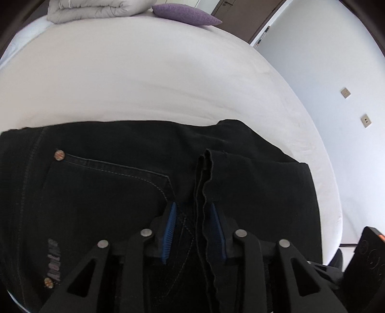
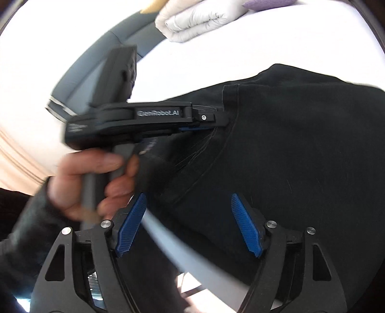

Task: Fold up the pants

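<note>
Black denim pants (image 1: 101,192) lie on a white bed (image 1: 144,79), a rivet and back pocket showing at the left. My left gripper (image 1: 195,231) is shut on a doubled edge of the pants, the fabric pinched between its blue pads (image 1: 169,231). In the right wrist view the pants (image 2: 300,149) spread across the bed (image 2: 264,43), and the left gripper shows there from the side, held by a hand (image 2: 96,183), its tip on the cloth. My right gripper (image 2: 190,224) is open and empty just above the pants near the bed's front edge.
A folded grey duvet (image 1: 91,9) and a purple pillow (image 1: 185,14) lie at the far end of the bed. A white wall with sockets (image 1: 345,92) runs along the right. A grey headboard or chair (image 2: 101,55) stands left of the bed.
</note>
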Motion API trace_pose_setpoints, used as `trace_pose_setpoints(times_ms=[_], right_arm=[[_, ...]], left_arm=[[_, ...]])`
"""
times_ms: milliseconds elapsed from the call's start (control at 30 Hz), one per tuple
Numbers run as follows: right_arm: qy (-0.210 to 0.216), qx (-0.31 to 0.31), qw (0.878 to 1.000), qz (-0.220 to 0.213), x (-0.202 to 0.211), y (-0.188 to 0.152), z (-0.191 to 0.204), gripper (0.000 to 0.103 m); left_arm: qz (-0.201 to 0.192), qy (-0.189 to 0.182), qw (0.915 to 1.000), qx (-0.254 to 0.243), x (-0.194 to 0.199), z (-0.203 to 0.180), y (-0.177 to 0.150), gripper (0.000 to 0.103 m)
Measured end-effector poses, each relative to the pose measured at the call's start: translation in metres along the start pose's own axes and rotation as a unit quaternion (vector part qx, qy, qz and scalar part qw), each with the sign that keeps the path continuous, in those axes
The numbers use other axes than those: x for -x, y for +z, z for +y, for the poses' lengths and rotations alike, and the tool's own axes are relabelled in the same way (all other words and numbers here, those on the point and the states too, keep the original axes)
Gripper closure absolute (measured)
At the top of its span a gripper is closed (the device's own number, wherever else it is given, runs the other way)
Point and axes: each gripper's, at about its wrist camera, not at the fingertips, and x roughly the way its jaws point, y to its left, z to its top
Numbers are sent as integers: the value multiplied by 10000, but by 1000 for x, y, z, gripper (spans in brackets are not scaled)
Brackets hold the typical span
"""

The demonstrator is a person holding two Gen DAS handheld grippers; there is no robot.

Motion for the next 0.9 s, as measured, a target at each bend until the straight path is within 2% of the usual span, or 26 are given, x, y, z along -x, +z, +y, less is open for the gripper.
trace_pose_setpoints(times_ms=[67, 167, 267, 300, 367, 533, 633, 733, 900], right_arm=[[172, -166, 9997, -113, 23, -7, -7, 30], [401, -712, 9954, -507, 62, 1, -40, 32], [508, -1200, 9880, -834, 95, 11, -82, 49], [600, -1376, 9849, -858, 102, 14, -96, 60], [720, -1666, 9791, -920, 110, 23, -124, 72], [728, -1983, 9750, -689, 109, 45, -171, 72], [727, -2191, 9712, -589, 95, 60, -207, 72], [821, -2484, 9640, -474, 67, 60, -234, 76], [777, -2275, 9701, -338, 58, 45, -227, 75]], left_arm=[[-267, 407, 9987, -153, 13, -16, -6, 57], [-533, 811, 9941, -490, 26, -41, -20, 56], [-485, 1041, 9887, -965, 18, -71, -37, 55], [-397, 1116, 9873, -1061, 13, -72, -42, 55], [-175, 1314, 9848, -1119, -1, -67, -53, 55], [-355, 1635, 9760, -1396, -10, -79, -68, 54], [-362, 1696, 9744, -1432, -13, -84, -69, 54], [-364, 1679, 9746, -1438, -12, -83, -71, 54], [-362, 1707, 9741, -1439, -17, -83, -74, 54]])
